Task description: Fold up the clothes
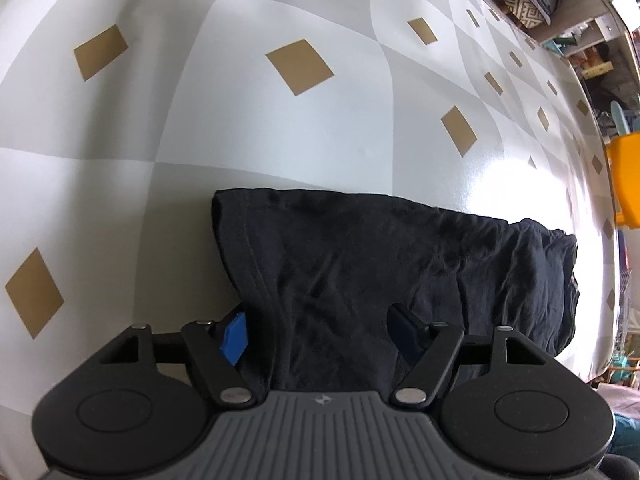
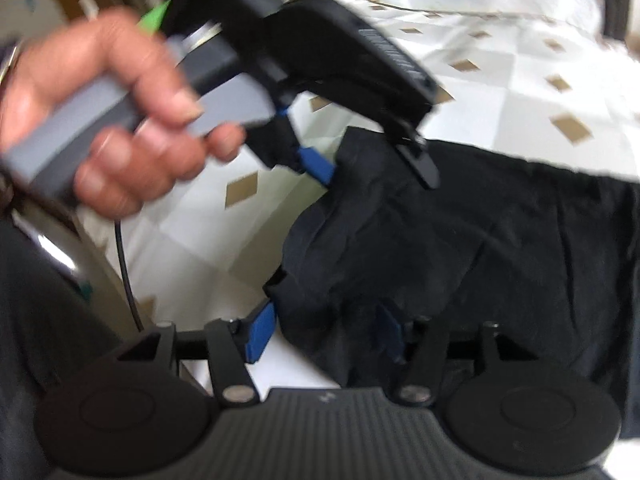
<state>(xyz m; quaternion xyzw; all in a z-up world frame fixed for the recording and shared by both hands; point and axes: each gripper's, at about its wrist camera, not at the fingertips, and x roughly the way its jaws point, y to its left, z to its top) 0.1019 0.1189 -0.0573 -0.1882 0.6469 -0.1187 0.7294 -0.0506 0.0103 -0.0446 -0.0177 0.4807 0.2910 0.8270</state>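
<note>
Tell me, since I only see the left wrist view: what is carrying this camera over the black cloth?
Observer: A person's hand holds the left hand-held gripper, which carries that camera.
Operator: Is there a second one?
Observer: Yes. The right hand-held gripper is at the near edge of the black garment, jaws apart, with cloth between them.
Operator: Anything else I'm missing?
Observer: A thin black cable hangs down below that hand.

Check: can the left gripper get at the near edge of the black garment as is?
Probably yes. The left gripper already straddles the black garment, jaws apart, with nothing in between.
</note>
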